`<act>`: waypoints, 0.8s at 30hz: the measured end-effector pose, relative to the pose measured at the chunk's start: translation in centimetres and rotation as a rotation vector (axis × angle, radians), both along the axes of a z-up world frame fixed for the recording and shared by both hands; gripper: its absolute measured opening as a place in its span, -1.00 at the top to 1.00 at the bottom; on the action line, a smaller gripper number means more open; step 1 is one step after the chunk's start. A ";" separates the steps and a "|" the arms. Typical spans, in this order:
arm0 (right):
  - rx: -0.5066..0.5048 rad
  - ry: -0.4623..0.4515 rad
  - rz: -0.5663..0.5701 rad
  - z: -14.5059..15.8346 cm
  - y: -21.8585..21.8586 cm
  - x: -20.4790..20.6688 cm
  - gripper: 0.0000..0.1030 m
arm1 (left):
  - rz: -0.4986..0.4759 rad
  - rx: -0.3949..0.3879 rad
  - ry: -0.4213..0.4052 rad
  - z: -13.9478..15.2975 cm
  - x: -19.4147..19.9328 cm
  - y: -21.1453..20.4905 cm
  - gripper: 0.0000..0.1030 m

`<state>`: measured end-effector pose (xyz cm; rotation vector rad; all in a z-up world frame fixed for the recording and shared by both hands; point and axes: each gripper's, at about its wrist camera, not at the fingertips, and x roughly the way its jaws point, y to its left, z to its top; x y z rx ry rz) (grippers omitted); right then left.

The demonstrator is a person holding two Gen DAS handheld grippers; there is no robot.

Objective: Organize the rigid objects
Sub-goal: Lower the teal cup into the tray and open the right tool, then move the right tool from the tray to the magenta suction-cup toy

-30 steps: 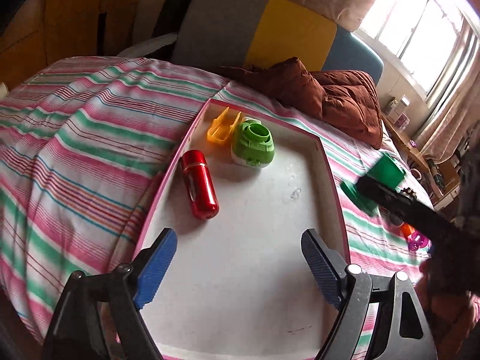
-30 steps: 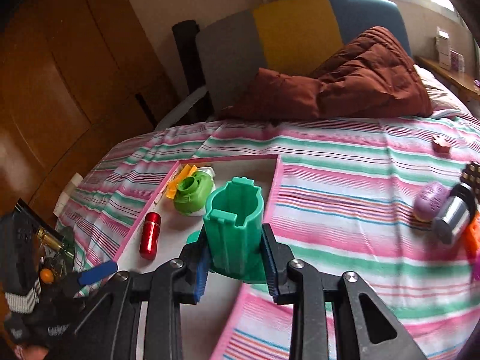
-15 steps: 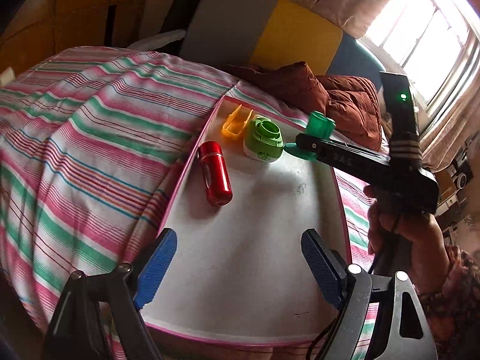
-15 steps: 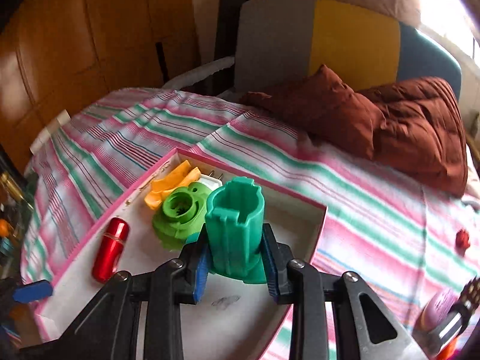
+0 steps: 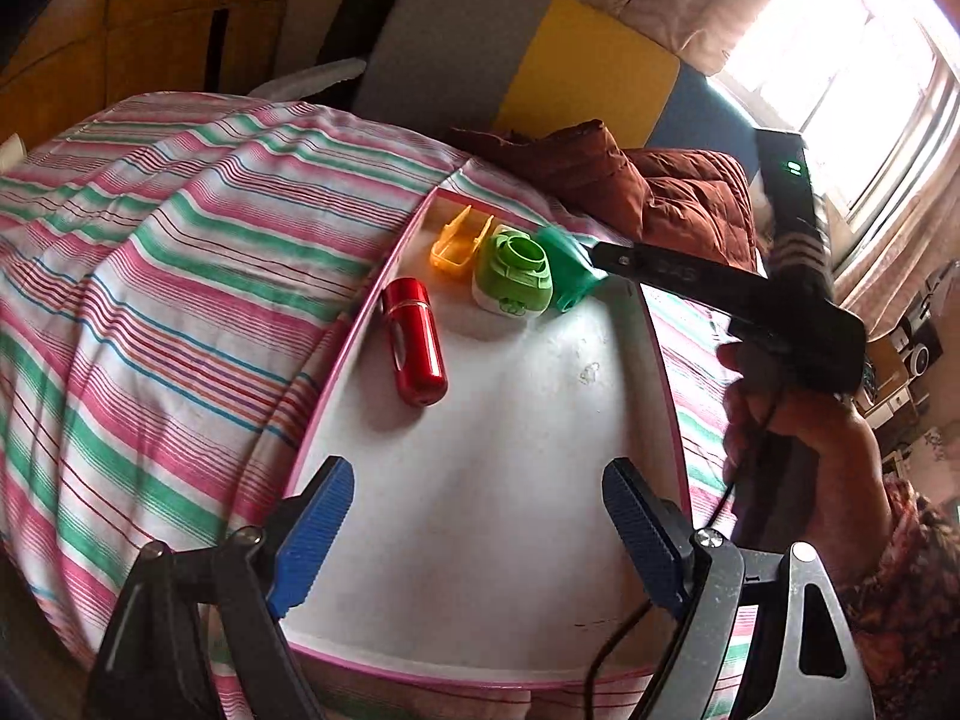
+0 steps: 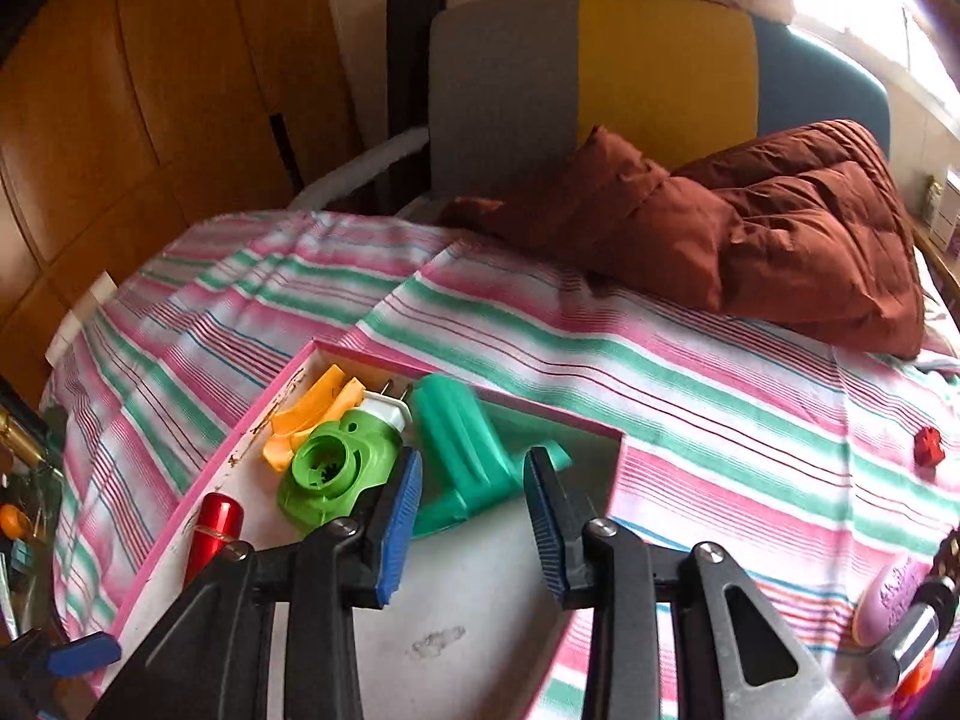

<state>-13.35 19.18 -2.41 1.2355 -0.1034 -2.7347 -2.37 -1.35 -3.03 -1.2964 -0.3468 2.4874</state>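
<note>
**Teal piece lies tipped in the far corner of the tray**

In the right wrist view we see the teal plastic piece (image 6: 465,450) lying on its side in the pink-rimmed tray (image 6: 180,507), in the far corner. Its long axis runs from about 5 o'clock to 11 o'clock: the flat base is toward the camera at the lower end, and the ribbed body points away toward 11 o'clock. It is just beside the light green part (image 6: 336,468), at 3 o'clock from it; we cannot tell if the two touch.

The right gripper (image 6: 471,516) has just been opening its jaws. The teal piece is between the blue pads (image 6: 399,516), but the pads do not press on it; we see a gap on each side.

At 10 o'clock from the green part lies the orange clip (image 6: 312,414), and at 7 o'clock from it the red cylinder (image 6: 213,531), close to the tray's left rim.

In the left wrist view the left gripper (image 5: 474,531) is over the near part of the tray with its jaws wide and nothing between them. There the red cylinder's long axis runs from 11 o'clock to 5 o'clock.
</note>
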 end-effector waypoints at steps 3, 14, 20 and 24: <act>-0.011 -0.011 0.000 0.1 0.3 0.6 0.32 | 0.004 0.009 -0.002 0.1 0.1 0.1 -0.66; -0.140 -0.030 -0.078 -0.1 2.3 4.3 0.32 | 0.000 0.009 0.010 0.5 0.6 0.8 -0.66; -0.158 -0.021 -0.105 0.1 3.2 7.1 0.32 | -0.017 0.009 0.026 0.7 1.2 1.6 -0.70; -0.187 -0.042 -0.140 -0.2 4.6 8.6 0.32 | -0.039 0.008 0.021 0.8 1.6 2.4 -0.70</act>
